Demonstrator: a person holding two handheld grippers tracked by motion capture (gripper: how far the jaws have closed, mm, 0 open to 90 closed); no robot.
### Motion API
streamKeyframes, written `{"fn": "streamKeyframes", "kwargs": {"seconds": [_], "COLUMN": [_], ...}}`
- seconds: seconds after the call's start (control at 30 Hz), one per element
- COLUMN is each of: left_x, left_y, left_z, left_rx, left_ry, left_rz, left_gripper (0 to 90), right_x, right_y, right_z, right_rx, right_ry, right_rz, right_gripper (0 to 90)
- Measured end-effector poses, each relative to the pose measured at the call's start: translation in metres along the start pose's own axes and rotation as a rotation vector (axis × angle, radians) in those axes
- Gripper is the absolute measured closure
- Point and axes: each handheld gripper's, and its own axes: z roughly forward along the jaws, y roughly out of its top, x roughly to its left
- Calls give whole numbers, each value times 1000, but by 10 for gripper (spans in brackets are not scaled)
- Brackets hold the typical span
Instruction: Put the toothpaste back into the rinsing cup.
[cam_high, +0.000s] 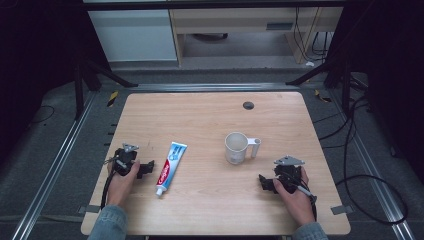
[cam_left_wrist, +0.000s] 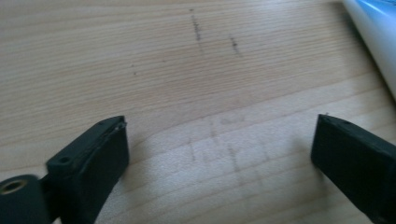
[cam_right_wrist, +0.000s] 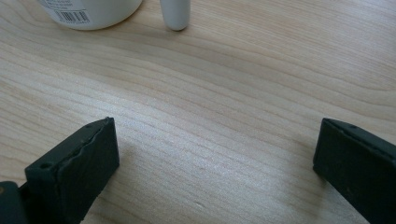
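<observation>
Both tools wide open, empty: left tool (cam_high: 148, 168) beside toothpaste tube (cam_high: 170, 167), right tool (cam_high: 263, 182) near white mug (cam_high: 236, 148). Pre-grasp step; next: left closes on tube.

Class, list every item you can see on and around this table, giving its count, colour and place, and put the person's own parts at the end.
toothpaste tube: one, white with blue and red, lying left of centre, cap toward the near edge
mug: one, white, upright right of centre, handle pointing right
table: one, light wood, with a dark round hole near its far edge
left gripper: one, black, resting beside the tube, jaws open
right gripper: one, black, near the mug, jaws open
hands: two, each holding a gripper, at the near edge
</observation>
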Motion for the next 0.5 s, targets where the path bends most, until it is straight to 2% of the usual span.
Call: {"fn": "streamKeyframes", "kwargs": {"seconds": [0.17,0.27,0.33,0.37,0.4,0.43,0.5], "left_x": [-7,-17,-28,-36,-36,-42,-49], "left_y": [15,32,46,57,57,65,76], "left_z": [-13,-24,-34,-40,-40,-44,-49], "left_rx": [26,50,58,81,81,103,159], "left_ry": [-9,-13,-18,-19,-19,-19,-31], "left_rz": [-9,15,57,82,82,92,84], "left_gripper": [32,38,37,38,40,40,43], "right_x": [0,0,0,0,0,0,0], "right_y": [0,0,0,0,0,0,0], "right_z": [0,0,0,0,0,0,0], "right_rx": [0,0,0,0,0,0,0], "right_ry": [1,1,1,1,1,1,1], "right_rz": [1,0,1,1,1,1,1], "right_gripper": [4,4,5,4,4,4,4]}}
